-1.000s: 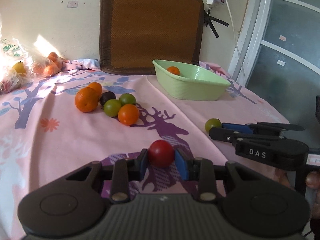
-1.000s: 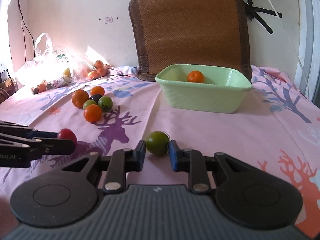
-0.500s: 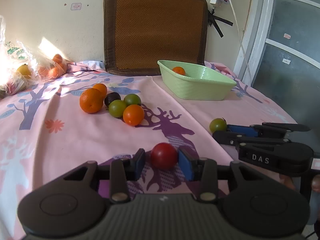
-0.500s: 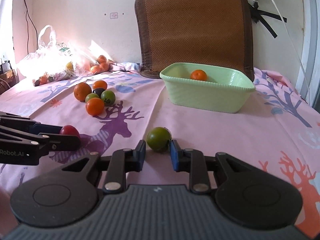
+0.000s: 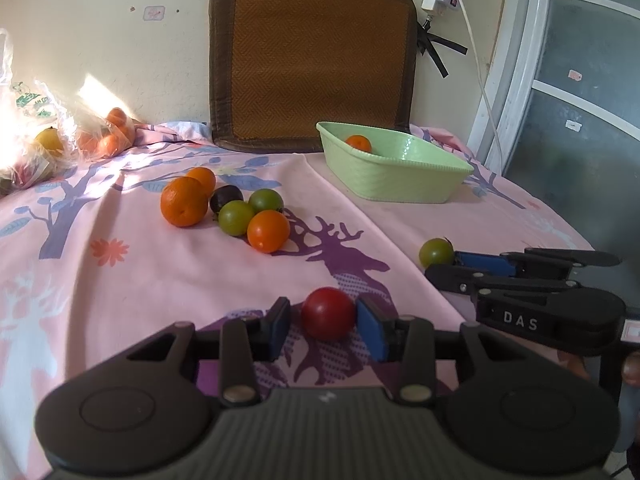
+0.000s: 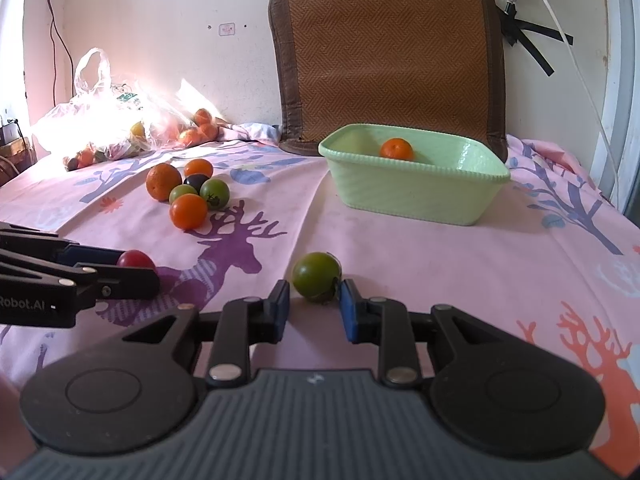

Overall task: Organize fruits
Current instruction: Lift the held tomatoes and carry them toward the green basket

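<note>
Near edge, pink cloth (image 5: 120,280): round red tomato (image 5: 328,313) between left gripper's (image 5: 324,326) slightly parted pads, unclamped; green tomato (image 6: 316,276) likewise loose in right gripper (image 6: 313,309).

Both grippers point forward and slightly downward, side by side. The left gripper (image 5: 323,326) stands with its jaws parted, having just been opening, a fruit between them. The right gripper (image 6: 313,308) is likewise parted.

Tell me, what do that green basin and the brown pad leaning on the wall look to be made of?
The green basin: likely moulded plastic, with a smooth, faintly glossy finish and a beaded rim. The brown pad: seemingly woven rattan or bamboo, matte herringbone weave, edged in darker cloth.
</note>
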Demonstrator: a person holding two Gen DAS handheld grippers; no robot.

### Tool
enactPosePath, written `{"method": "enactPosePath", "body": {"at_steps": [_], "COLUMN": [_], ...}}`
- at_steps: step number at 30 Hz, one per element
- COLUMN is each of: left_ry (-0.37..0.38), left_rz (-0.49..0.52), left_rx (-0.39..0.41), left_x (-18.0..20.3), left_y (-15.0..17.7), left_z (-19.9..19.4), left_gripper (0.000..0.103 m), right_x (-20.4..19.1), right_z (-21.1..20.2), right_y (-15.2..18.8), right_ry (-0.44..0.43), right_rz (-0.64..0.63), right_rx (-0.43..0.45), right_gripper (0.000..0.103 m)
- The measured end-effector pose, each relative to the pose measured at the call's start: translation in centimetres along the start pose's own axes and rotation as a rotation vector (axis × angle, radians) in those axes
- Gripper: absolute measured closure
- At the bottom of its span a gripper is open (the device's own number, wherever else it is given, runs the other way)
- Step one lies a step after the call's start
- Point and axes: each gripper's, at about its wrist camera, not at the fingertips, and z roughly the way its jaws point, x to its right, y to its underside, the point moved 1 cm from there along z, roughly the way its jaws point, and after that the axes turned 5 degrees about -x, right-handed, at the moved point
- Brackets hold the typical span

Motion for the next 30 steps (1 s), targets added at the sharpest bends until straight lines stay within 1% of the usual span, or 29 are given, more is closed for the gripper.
{"method": "enactPosePath", "body": {"at_steps": [11, 13, 15, 17, 20, 22, 23, 24, 26, 30], "left_ry": [-0.002, -0.003, -0.006, -0.008, -0.007, 0.003, 0.008, 0.009, 0.001, 0.012], "left_rz": [0.000, 0.000, 0.001, 0.002, 0.000, 0.002, 0.007, 0.014, 0.024, 0.010], "left_rx": [0.001, 0.002, 0.005, 0.006, 0.006, 0.006, 0.007, 0.009, 0.012, 0.011], "left_x": [-0.06, -0.09, -0.11, -0.07, -0.03, 0.02, 0.13, 0.26, 0.51, 0.27], "left_y": [0.04, 0.05, 0.04, 0.02, 0.02, 0.01, 0.02, 0.05, 0.10, 0.05], "left_z": [0.04, 0.04, -0.04, -0.04, -0.02, -0.02, -0.02, -0.04, -0.11, -0.09], "left_gripper": [0.064, 0.062, 0.058, 0.058, 0.061, 0.067, 0.071, 0.073, 0.073, 0.073], "right_x": [0.04, 0.03, 0.14, 0.16, 0.13, 0.18, 0.23, 0.24, 0.15, -0.01], "right_z": [0.01, 0.00, 0.01, 0.01, 0.00, 0.02, 0.01, -0.04, -0.07, -0.15], "right_y": [0.03, 0.03, 0.06, 0.05, 0.05, 0.05, 0.06, 0.08, 0.09, 0.13], "right_ry": [-0.001, 0.000, 0.000, 0.000, 0.000, 0.000, 0.000, -0.002, 0.000, 0.004], "right_rz": [-0.001, -0.001, 0.000, 0.000, -0.001, -0.002, -0.003, -0.005, -0.011, -0.013], "right_rx": [0.000, 0.000, 0.001, 0.000, 0.001, 0.002, 0.003, 0.004, 0.006, 0.011], "right_gripper": [0.071, 0.070, 0.070, 0.070, 0.070, 0.070, 0.071, 0.075, 0.078, 0.080]}}
